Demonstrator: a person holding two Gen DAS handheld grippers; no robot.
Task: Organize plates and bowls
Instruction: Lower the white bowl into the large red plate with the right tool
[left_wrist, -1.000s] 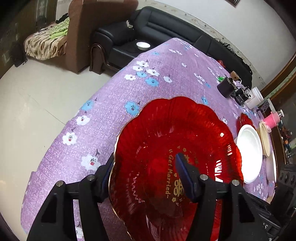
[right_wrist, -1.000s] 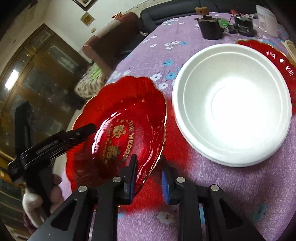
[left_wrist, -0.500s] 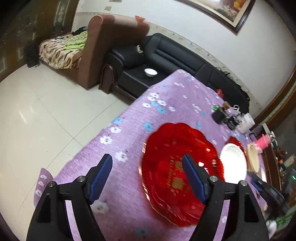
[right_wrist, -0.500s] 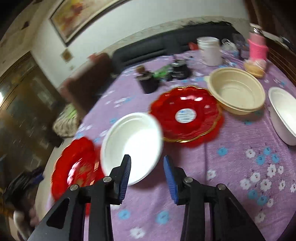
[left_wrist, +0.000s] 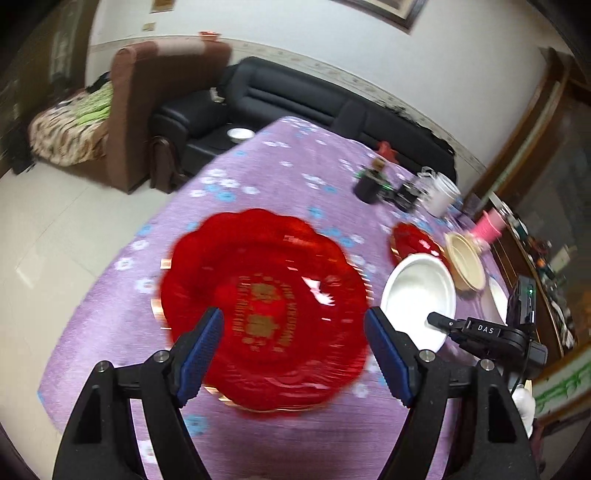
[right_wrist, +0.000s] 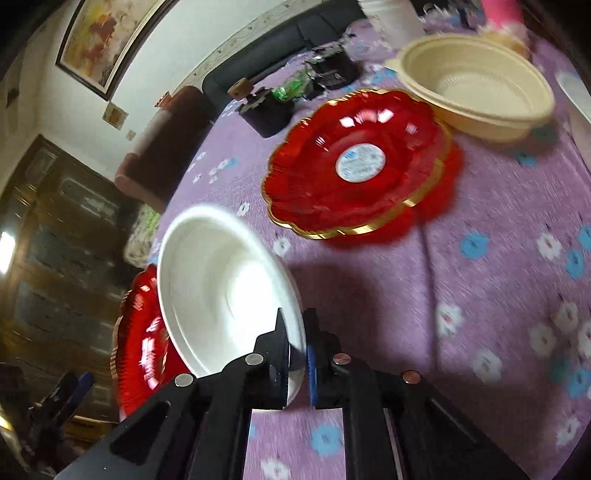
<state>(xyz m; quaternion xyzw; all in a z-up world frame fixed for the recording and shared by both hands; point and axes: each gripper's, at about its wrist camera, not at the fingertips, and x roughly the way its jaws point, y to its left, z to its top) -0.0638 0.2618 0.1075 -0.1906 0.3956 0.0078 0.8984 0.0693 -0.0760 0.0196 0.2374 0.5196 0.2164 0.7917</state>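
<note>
A: Red plate (left_wrist: 264, 314) is seen lying flat on the purple tablecloth (left_wrist: 280, 173), nearest the table edge. Left gripper (left_wrist: 293, 354) is held above it with fingers spread wide, nothing grasped.

B: White bowl (right_wrist: 218, 288) is pinched at its near rim by the right gripper (right_wrist: 295, 354), fingers clenched on the thin wall. Bowl looks tilted; whether it is fully lifted off the cloth cannot be told.

A: Second red plate (right_wrist: 358, 162) is seen further in, just beside the cream bowl (right_wrist: 476, 85). Another white bowl (right_wrist: 576, 92) is cut off at the frame edge.

B: Risk judged: rim grip is narrow, so the foam-like bowl could be twisted out or cracked if swung fast. Frames are blurred, so fast motion is suspected.

A: Also noted: the tilted bowl is close to the near red plate (right_wrist: 144, 343), so the plate could be clipped and pushed toward the table edge.

B: Mis-stacking is possible if the bowl is dropped onto a plate rather than nested with bowls.
</note>
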